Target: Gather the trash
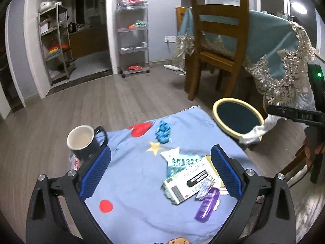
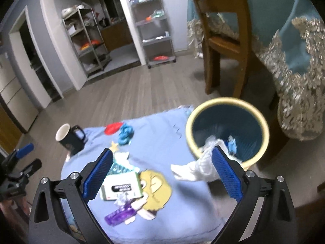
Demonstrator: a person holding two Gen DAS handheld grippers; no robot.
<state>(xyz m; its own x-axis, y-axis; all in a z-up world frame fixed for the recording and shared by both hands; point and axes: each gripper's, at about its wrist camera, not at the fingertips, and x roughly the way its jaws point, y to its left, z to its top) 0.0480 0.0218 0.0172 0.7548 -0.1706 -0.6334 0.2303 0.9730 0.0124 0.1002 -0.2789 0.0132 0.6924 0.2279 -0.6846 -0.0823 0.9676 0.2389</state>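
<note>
Right wrist view shows the right gripper (image 2: 162, 172) with its jaws spread wide and nothing held between them. A crumpled white tissue (image 2: 200, 165) hangs over the near rim of the bin (image 2: 262, 122), which stands at about 1 o'clock from those jaws, just off the far right corner of the blue cloth (image 2: 154, 134). The tissue touches the inner face of the right-hand finger and trails back toward 12 o'clock of the jaw gap; whether it is falling or draped on the rim cannot be told, since it is blurred.

On the cloth, the remaining trash sits in a cluster at about 10 o'clock of the right gripper: a white box (image 2: 121, 187), a teal wrapper (image 2: 119, 167) behind it, and a purple wrapper (image 2: 120, 217) in front. A blue crumpled wad (image 2: 126, 135) lies farther off at 11 o'clock, near the mug (image 2: 70, 140).

Left wrist view shows the left gripper (image 1: 161, 172) also open and empty. The white box (image 1: 190, 180) lies at 1 o'clock, close against its right finger, with its long axis running from 8 to 2 o'clock, skewed to the jaw line. The purple wrapper (image 1: 207, 206) lies nearer still.

The left gripper looks the better placed for the box; it would probably need to shift right and twist to span the short side.
</note>
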